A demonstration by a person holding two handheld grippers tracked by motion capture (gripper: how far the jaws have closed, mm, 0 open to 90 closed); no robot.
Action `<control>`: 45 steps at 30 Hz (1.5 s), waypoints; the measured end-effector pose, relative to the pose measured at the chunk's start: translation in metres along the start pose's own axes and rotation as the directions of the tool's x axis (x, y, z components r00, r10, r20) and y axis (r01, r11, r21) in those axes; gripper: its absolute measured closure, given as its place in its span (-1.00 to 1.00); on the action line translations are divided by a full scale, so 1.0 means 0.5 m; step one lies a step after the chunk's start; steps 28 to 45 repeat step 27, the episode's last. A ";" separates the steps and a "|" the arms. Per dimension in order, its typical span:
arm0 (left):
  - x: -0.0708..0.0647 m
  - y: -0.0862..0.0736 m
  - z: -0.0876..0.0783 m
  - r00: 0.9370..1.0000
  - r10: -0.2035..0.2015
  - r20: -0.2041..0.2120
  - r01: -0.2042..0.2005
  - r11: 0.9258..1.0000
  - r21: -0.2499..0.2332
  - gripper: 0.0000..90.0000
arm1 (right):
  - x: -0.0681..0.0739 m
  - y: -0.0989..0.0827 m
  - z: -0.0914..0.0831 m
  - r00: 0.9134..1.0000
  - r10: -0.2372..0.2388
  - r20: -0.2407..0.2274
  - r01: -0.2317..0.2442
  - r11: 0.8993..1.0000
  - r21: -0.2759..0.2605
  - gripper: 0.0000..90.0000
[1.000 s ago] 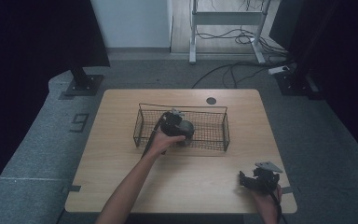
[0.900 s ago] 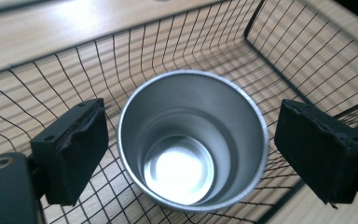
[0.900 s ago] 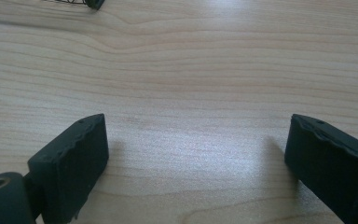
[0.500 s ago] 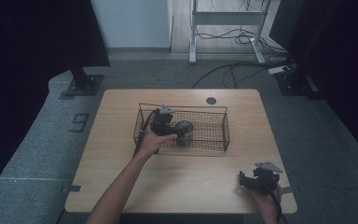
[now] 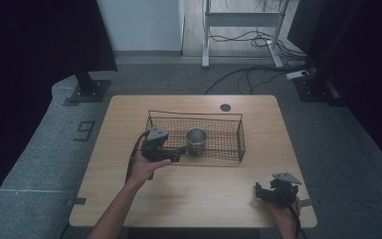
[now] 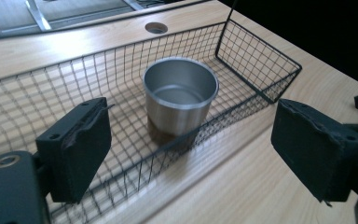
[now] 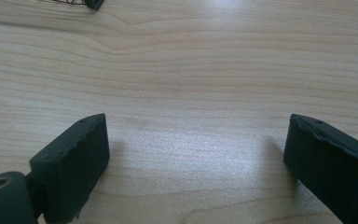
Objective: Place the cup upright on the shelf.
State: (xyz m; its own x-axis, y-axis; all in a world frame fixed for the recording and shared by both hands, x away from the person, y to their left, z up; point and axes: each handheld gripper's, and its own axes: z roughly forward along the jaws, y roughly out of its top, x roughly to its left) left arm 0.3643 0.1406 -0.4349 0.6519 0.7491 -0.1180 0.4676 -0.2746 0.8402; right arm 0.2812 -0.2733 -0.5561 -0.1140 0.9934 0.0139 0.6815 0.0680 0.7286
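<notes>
Item: metal cup [image 6: 181, 95], upright, mouth up, empty, standing inside the wire basket [image 5: 231, 119] near its middle; its long axis is vertical.

Item: left claw [image 5: 171, 152], jaws wide apart, empty, at the basket's near long side towards its left end. The cup lies straight ahead between the jaw lines and just beyond them, with the near basket wall between cup and claw.

Item: right claw [image 5: 264, 191], jaws apart, empty, low over the bare worktop [image 7: 191, 70] at the near right corner, well apart from the basket.

Judgement: left claw is much the nearer to the cup.
</notes>
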 end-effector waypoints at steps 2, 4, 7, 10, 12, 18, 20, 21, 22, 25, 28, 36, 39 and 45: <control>0.003 -0.017 -0.012 1.000 -0.011 0.005 0.011 1.000 0.000 -0.71 | 0.000 0.000 0.000 1.000 0.001 0.001 -0.001 1.000 -0.001 -0.85; 0.006 -0.033 -0.022 1.000 -0.014 -0.002 0.014 1.000 0.003 -0.71 | 0.000 0.000 0.000 1.000 0.000 0.001 0.000 1.000 -0.001 -0.85; 0.010 -0.058 -0.035 1.000 -0.014 -0.017 0.014 1.000 0.010 -0.70 | 0.000 0.000 0.000 1.000 0.000 0.001 0.000 1.000 -0.001 -0.85; 0.013 -0.086 -0.047 1.000 -0.017 -0.021 0.017 1.000 0.014 -0.69 | 0.000 0.000 0.000 1.000 0.000 0.002 0.000 1.000 -0.001 -0.84; 0.016 -0.106 -0.055 1.000 -0.016 -0.024 0.016 1.000 0.022 -0.68 | 0.000 0.000 0.000 1.000 0.000 0.002 0.000 1.000 -0.001 -0.84; 0.023 -0.155 -0.073 1.000 -0.028 -0.014 0.029 0.999 0.042 -0.68 | 0.000 0.000 0.000 1.000 0.000 0.002 0.000 1.000 -0.002 -0.84; 0.025 -0.169 -0.076 0.999 -0.040 -0.008 0.040 0.998 0.044 -0.68 | 0.000 0.000 0.000 1.000 0.001 0.003 -0.001 1.000 -0.002 -0.84; 0.027 -0.175 -0.077 0.999 -0.042 -0.009 0.043 0.998 0.046 -0.68 | 0.000 0.000 0.000 1.000 0.001 0.003 -0.001 1.000 -0.002 -0.84; 0.029 -0.180 -0.076 0.999 -0.051 -0.010 0.052 0.998 0.045 -0.68 | 0.000 0.000 0.000 1.000 0.001 0.003 -0.001 1.000 -0.002 -0.84; 0.036 -0.185 -0.078 0.998 -0.059 -0.021 0.060 0.997 0.051 -0.68 | 0.000 0.000 0.000 1.000 0.002 0.004 -0.002 1.000 -0.002 -0.84; 0.039 -0.184 -0.082 0.997 -0.072 -0.020 0.073 0.997 0.039 -0.67 | 0.000 0.000 0.000 1.000 0.002 0.004 -0.002 1.000 -0.002 -0.84; 0.039 -0.184 -0.082 0.997 -0.072 -0.020 0.073 0.997 0.039 -0.67 | 0.000 0.000 0.000 1.000 0.002 0.004 -0.002 1.000 -0.002 -0.84; 0.039 -0.184 -0.082 0.997 -0.072 -0.020 0.073 0.997 0.039 -0.67 | 0.000 0.000 0.000 1.000 0.002 0.004 -0.002 1.000 -0.002 -0.84; 0.039 -0.184 -0.082 0.997 -0.072 -0.020 0.073 0.997 0.039 -0.67 | 0.000 0.000 0.000 1.000 0.002 0.004 -0.002 1.000 -0.002 -0.84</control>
